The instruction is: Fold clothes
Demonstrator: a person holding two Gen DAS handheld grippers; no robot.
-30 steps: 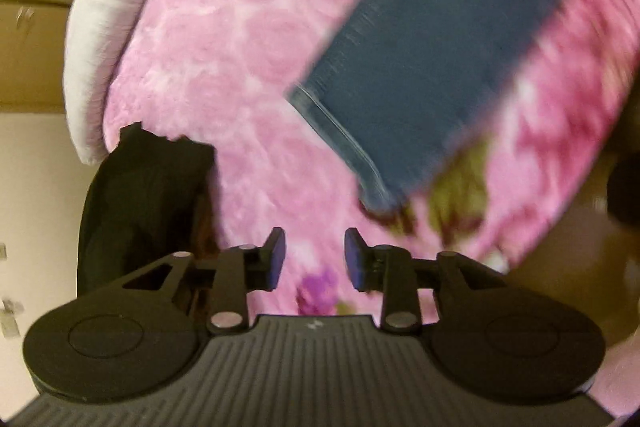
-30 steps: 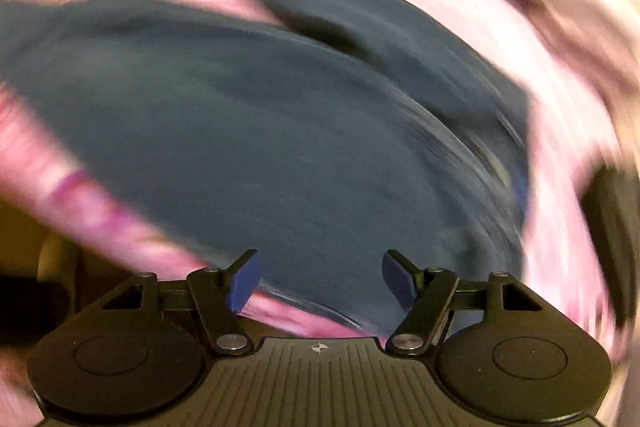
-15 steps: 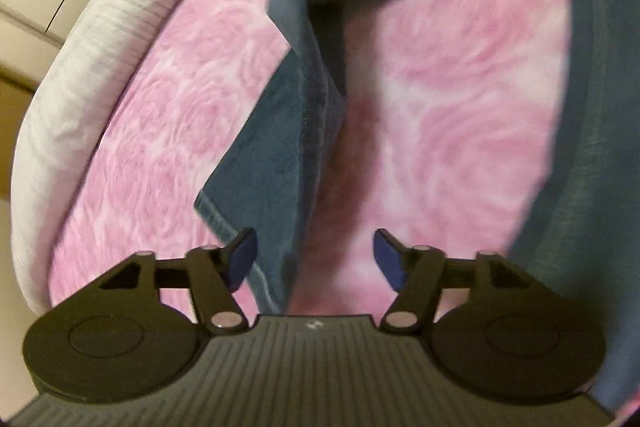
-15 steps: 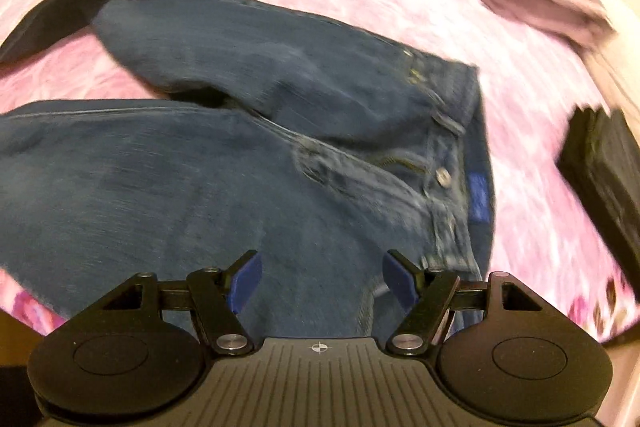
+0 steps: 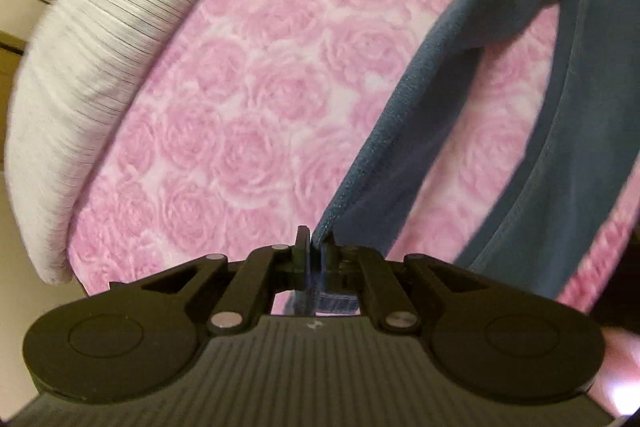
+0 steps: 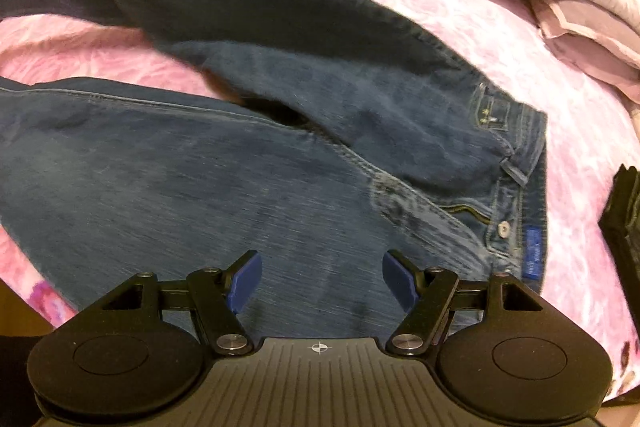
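Jeans (image 6: 240,195) spread on bed (image 5: 248,115) just ahead of right claw (image 6: 320,283), jaws apart, empty. Left claw (image 5: 310,251) pinches a leg hem, leg lifted. Legs apart, waistband flat: fold prob. incomplete.

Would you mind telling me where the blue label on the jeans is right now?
In the right wrist view, the blue label sits on the waistband at the right end of the jeans, just right of the metal button and above the right gripper.

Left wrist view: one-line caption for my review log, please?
Left gripper shut on the hem of a jeans leg, lifting it above the pink rose-patterned bedspread.
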